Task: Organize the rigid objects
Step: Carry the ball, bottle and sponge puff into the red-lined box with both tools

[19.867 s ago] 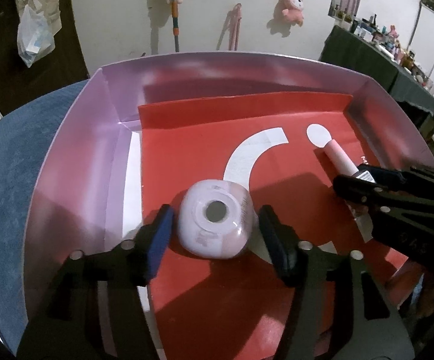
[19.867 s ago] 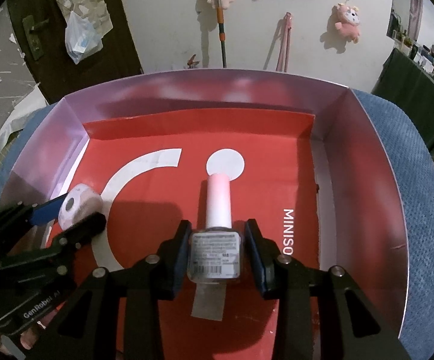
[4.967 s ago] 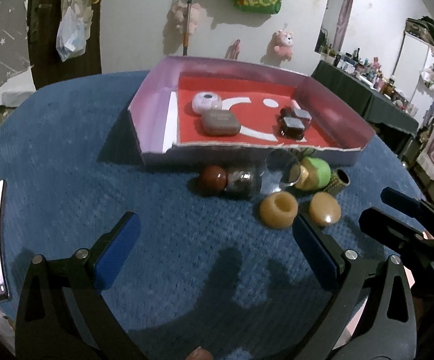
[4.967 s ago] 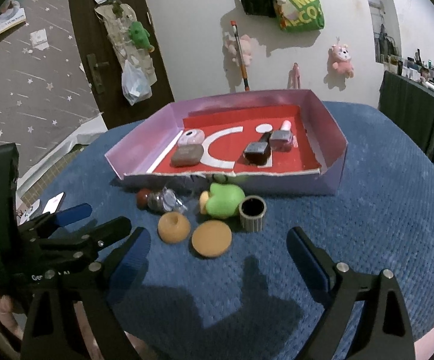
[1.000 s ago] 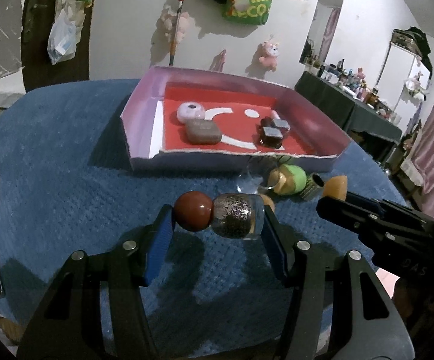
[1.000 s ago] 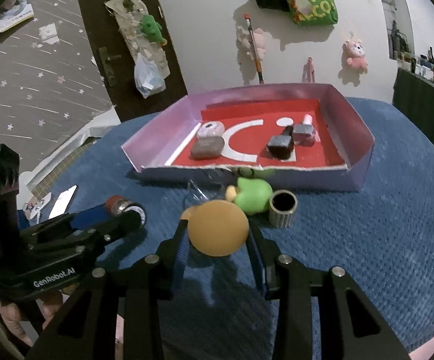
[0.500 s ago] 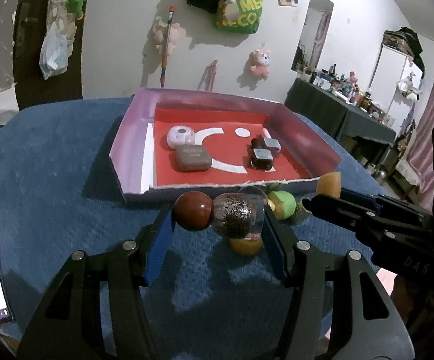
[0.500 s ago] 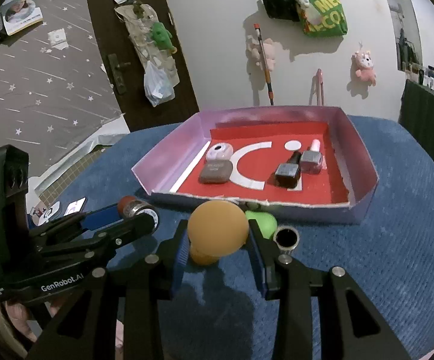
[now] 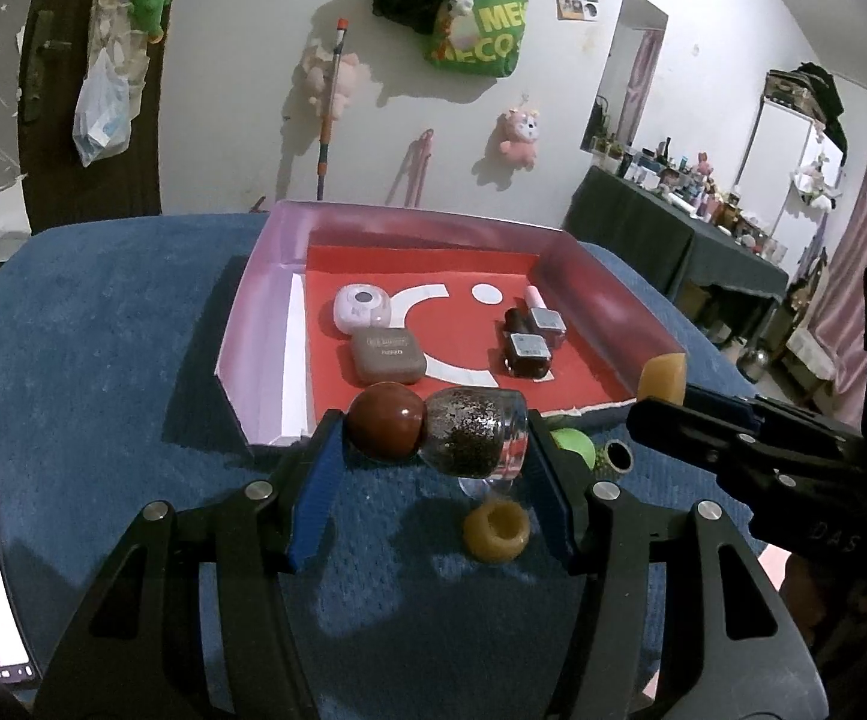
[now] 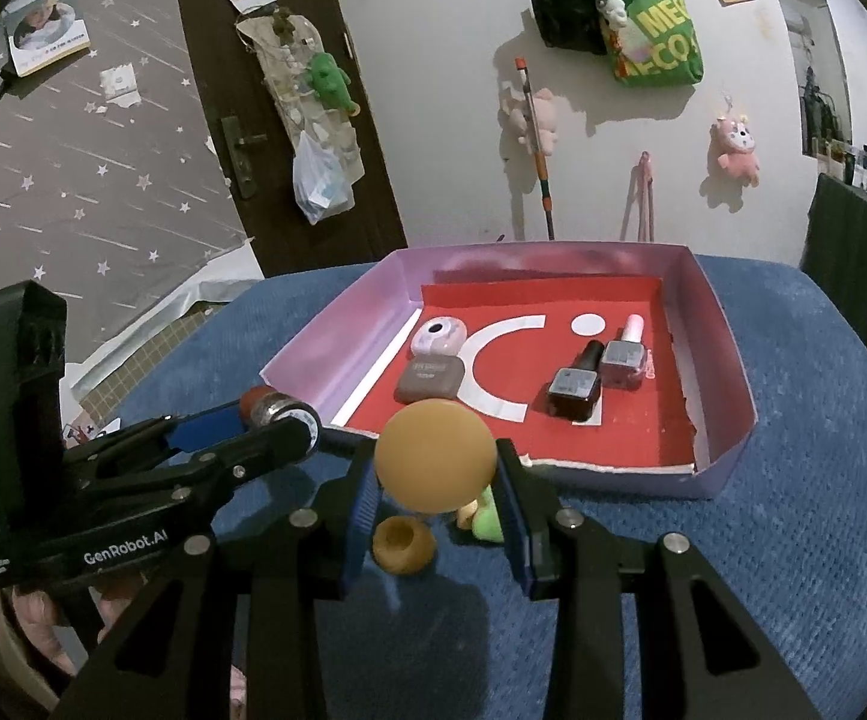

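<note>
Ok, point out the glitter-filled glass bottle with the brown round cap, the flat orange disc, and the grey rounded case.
glitter bottle (image 9: 474, 433), left wrist view, glass belly
orange disc (image 10: 435, 454), right wrist view, face centre
grey case (image 9: 387, 356), left wrist view, lid top

"GenRobot.AI" — left gripper (image 10: 280, 438)

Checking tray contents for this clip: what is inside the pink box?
Inside the pink box: a round lilac case, a taupe case, and two nail polish bottles, dark and pink-capped. The held orange disc covers the near-left floor.
</note>
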`<state>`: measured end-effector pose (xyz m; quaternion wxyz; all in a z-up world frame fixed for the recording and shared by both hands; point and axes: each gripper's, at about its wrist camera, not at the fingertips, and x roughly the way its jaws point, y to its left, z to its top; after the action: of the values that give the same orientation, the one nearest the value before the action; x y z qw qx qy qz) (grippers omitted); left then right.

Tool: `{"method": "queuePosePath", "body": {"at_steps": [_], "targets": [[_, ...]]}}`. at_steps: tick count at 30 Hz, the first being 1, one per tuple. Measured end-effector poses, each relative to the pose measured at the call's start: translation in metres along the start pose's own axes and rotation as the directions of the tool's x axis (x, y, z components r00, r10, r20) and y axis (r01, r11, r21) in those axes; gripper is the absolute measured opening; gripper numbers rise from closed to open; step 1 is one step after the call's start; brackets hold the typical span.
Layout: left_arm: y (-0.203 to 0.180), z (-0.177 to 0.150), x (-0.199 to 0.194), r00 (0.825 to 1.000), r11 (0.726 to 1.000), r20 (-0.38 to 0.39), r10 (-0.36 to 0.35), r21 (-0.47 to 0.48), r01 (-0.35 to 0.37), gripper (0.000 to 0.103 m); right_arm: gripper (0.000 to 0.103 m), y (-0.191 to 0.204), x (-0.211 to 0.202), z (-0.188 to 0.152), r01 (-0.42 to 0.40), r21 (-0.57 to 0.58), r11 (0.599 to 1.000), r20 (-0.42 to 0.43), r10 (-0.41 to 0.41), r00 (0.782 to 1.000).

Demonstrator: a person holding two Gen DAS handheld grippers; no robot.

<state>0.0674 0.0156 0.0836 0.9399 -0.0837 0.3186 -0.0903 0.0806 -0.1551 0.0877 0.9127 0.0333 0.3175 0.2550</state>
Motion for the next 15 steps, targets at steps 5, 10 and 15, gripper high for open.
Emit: {"method": "queuePosePath", "body": {"at_steps": [5,10,15], "targets": [[0.0,0.007,0.004,1.0,1.0,-0.002,0.0,0.01,0.0,0.055,0.04,-0.004,0.002,0.009,-0.002,-0.001,1.0,0.002,0.002,1.0],[0.0,0.019,0.01,1.0,1.0,-0.005,-0.01,0.02,0.011,0.055,0.04,-0.009,0.004,0.019,-0.001,-0.004,1.0,0.004,0.001,1.0],[0.0,0.029,0.02,1.0,0.999,-0.013,-0.018,0.028,0.018,0.055,0.04,-0.015,0.009,0.029,0.017,-0.017,1.0,0.002,-0.017,1.0]]}}
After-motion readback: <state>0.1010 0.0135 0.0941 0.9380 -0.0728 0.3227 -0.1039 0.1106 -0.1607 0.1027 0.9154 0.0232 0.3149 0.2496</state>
